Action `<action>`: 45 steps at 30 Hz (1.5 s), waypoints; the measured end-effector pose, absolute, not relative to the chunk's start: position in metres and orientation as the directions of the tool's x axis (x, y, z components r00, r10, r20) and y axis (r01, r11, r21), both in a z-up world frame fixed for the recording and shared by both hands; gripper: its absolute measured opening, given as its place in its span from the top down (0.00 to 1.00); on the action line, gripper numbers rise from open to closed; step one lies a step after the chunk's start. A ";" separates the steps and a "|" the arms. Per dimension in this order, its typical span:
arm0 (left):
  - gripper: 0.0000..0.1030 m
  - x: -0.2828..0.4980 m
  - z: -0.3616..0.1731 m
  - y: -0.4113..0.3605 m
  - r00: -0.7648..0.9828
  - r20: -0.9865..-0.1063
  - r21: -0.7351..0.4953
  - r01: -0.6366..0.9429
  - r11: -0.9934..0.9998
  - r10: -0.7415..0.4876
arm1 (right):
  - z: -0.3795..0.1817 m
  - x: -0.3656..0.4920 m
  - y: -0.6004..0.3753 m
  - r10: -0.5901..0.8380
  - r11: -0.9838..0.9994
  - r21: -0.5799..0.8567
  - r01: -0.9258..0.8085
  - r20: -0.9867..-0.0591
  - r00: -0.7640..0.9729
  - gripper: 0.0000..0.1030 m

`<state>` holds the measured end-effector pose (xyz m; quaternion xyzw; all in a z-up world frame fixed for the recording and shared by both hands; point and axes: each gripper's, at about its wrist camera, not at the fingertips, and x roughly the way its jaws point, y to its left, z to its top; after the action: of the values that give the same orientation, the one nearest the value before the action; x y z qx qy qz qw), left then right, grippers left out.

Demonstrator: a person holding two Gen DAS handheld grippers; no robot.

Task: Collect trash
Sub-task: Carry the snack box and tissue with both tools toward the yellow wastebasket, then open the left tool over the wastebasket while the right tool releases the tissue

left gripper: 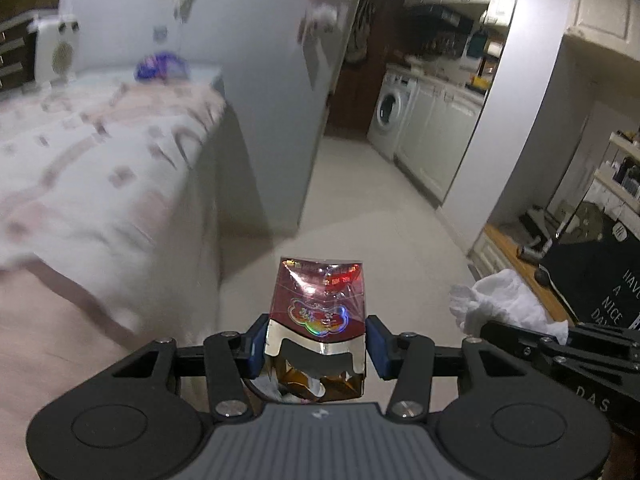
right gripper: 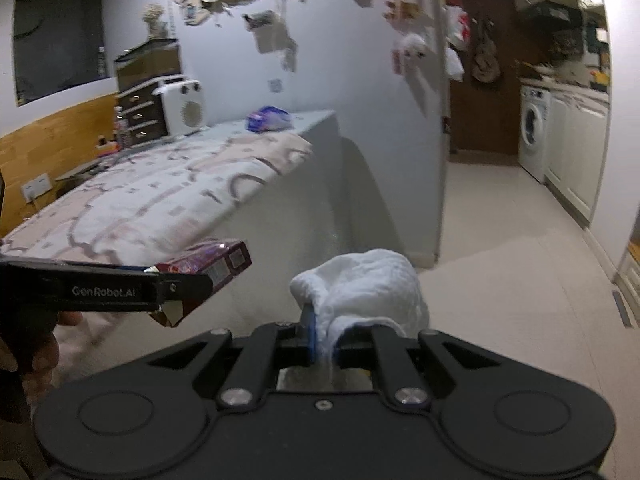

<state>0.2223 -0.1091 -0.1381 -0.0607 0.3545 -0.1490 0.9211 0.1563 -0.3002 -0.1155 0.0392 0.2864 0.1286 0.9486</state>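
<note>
Item 1. Left gripper (left gripper: 316,344): jaws closed on a small red carton (left gripper: 318,312), its blue pads pressed to the two side walls near the torn-open lower end. The carton stood upright between the pads, held in the air above the pale floor (left gripper: 360,216). Glossy printed card with a holographic patch; judged light, hollow and easily crushed, somewhat slick on the faces. Best taken across the narrow side walls, as here, close to an intact fold and away from the ragged opening, where the card would give.

Item 2. Right gripper (right gripper: 324,344): jaws nearly shut, pinching the gathered lower edge of a crumpled white tissue (right gripper: 360,284). The bulk of it billowed above the pads, likewise carried over the floor. Judged almost weightless, soft, prone to tearing or slipping free if only a thin layer is caught; a pinch through a bunched fold should hold better than one on a loose corner.

Item 3. Surroundings: a bed (right gripper: 160,200) with a patterned cover to the left; a purple-blue packet (right gripper: 269,118) lying at its far end, possibly further trash, too blurred to identify; a washing machine (right gripper: 534,130) at the far right. No bin was visible in either view.
</note>
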 end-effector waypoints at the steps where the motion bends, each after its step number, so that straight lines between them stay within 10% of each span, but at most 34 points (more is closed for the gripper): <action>1: 0.51 0.229 -0.147 -0.115 0.691 -0.649 -0.225 0.224 0.948 -0.318 | -0.123 0.160 -0.305 0.259 0.966 0.152 -0.210 -0.544 0.798 0.91; 26: 0.50 0.492 -0.444 -0.170 0.459 -0.860 -0.261 -0.021 0.965 -0.223 | -0.386 0.342 -0.366 0.346 0.915 0.400 -0.050 -0.716 0.607 0.90; 30: 0.22 0.517 -0.476 -0.159 0.463 -0.860 -0.269 -0.052 0.962 -0.216 | -0.425 0.363 -0.362 0.360 0.904 0.426 -0.019 -0.738 0.570 0.90; 39: 0.09 0.510 -0.498 -0.134 0.458 -0.874 -0.231 -0.098 0.968 -0.162 | -0.463 0.410 -0.343 0.395 0.882 0.470 -0.004 -0.737 0.549 0.90; 42: 0.05 0.494 -0.495 -0.128 0.457 -0.882 -0.187 -0.121 0.975 -0.113 | -0.472 0.427 -0.332 0.420 0.870 0.492 -0.015 -0.726 0.544 0.77; 45: 0.04 0.485 -0.495 -0.121 0.441 -0.893 -0.162 -0.124 0.979 -0.092 | -0.476 0.432 -0.322 0.386 0.887 0.463 0.002 -0.743 0.547 0.35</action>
<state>0.4850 -0.1211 -0.4954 -0.1018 0.5284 0.0095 0.8428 0.4320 -0.3221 -0.4762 0.2100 0.4624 0.1124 0.8541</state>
